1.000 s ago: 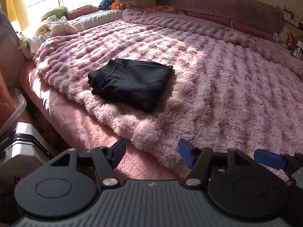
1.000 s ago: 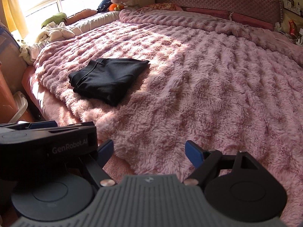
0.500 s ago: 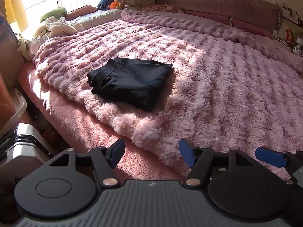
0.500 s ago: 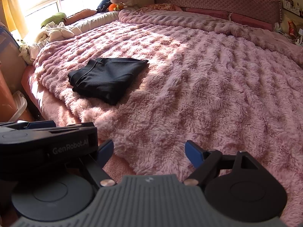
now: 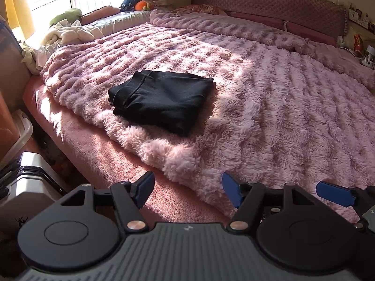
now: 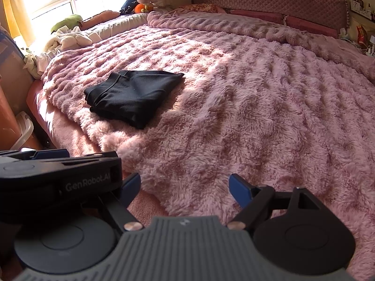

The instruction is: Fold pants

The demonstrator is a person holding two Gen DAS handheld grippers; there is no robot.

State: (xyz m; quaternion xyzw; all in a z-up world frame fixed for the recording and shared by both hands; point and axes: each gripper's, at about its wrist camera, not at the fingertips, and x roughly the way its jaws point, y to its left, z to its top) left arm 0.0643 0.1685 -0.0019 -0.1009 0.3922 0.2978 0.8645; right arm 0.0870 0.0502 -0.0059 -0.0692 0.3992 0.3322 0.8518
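The black pants lie folded into a compact rectangle on the fluffy pink blanket, near the bed's left front edge; they also show in the right wrist view as the same dark bundle. My left gripper hangs open over the bed's front edge, well short of the pants, with nothing between its blue pads. My right gripper is open and empty too, just right of the left one. The left gripper's body shows at the left of the right wrist view.
A padded headboard runs along the back. Crumpled pale cloth and pillows lie by the sunlit window at the left. A white case and a plastic bin stand on the floor beside the bed. Small items sit on the right bedside.
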